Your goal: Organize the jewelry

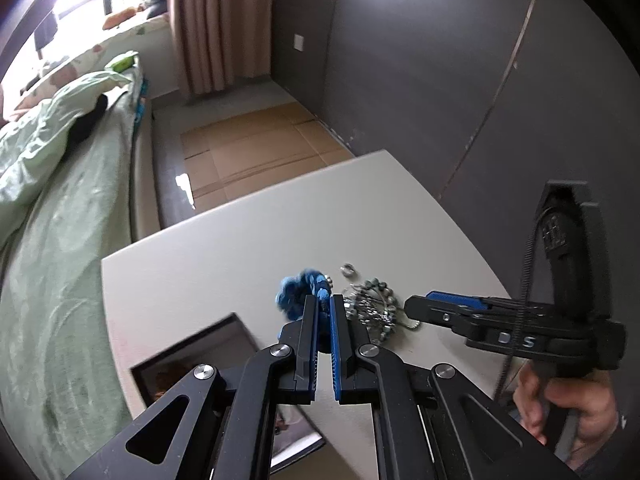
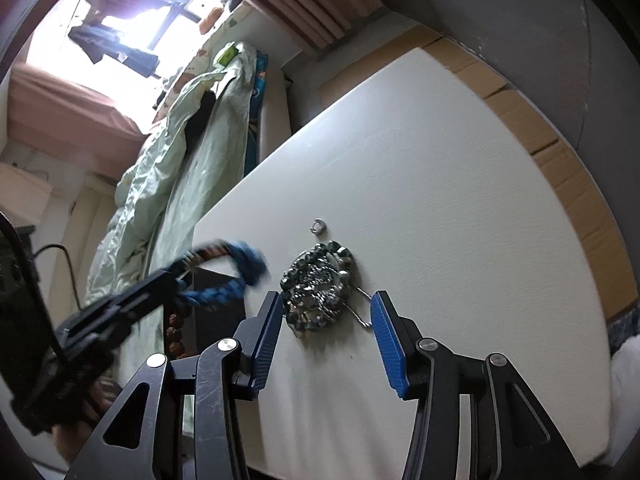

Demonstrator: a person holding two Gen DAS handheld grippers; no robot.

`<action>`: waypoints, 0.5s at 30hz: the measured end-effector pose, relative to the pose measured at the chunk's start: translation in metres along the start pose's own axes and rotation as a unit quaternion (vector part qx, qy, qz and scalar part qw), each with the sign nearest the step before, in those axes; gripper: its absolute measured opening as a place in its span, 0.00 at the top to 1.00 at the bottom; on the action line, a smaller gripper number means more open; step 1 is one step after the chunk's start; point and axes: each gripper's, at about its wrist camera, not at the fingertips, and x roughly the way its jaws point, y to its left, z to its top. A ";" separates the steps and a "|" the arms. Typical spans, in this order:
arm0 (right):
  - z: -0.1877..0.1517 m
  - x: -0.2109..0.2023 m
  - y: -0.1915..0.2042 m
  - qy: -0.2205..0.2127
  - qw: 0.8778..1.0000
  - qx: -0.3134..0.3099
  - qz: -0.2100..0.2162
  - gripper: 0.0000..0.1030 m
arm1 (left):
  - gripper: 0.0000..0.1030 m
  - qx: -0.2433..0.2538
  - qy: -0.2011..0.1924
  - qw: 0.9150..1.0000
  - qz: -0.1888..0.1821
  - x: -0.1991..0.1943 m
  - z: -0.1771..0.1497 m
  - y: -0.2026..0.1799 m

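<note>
The left wrist view looks steeply down along its tongs (image 1: 324, 312) from close above the white surface (image 1: 208, 264), facing the bed (image 1: 60, 200) and window. The right wrist view sits nearer the surface (image 2: 440, 200). Both share the bead pile (image 1: 374, 308) (image 2: 318, 292) and bed (image 2: 168, 168).

Left claw (image 1: 324, 304) clamps a blue braided bracelet (image 1: 300, 290) above the table (image 1: 200, 264).
</note>
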 end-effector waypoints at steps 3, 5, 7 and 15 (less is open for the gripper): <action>0.005 0.008 0.001 0.001 1.000 -0.006 -0.013 0.66 | 0.95 -0.011 -0.005 1.000 0.001 -0.004 0.000 0.010; 0.008 0.013 0.002 0.002 1.000 -0.009 -0.023 0.70 | 0.95 -0.018 -0.007 1.000 0.002 -0.009 -0.002 0.018; 0.011 0.017 0.006 0.001 0.999 -0.019 -0.041 0.70 | 0.95 -0.022 -0.010 1.000 0.003 -0.012 -0.002 0.023; 0.016 0.034 0.013 0.016 0.995 -0.044 -0.090 0.75 | 0.95 -0.033 -0.017 0.999 0.003 -0.020 -0.005 0.035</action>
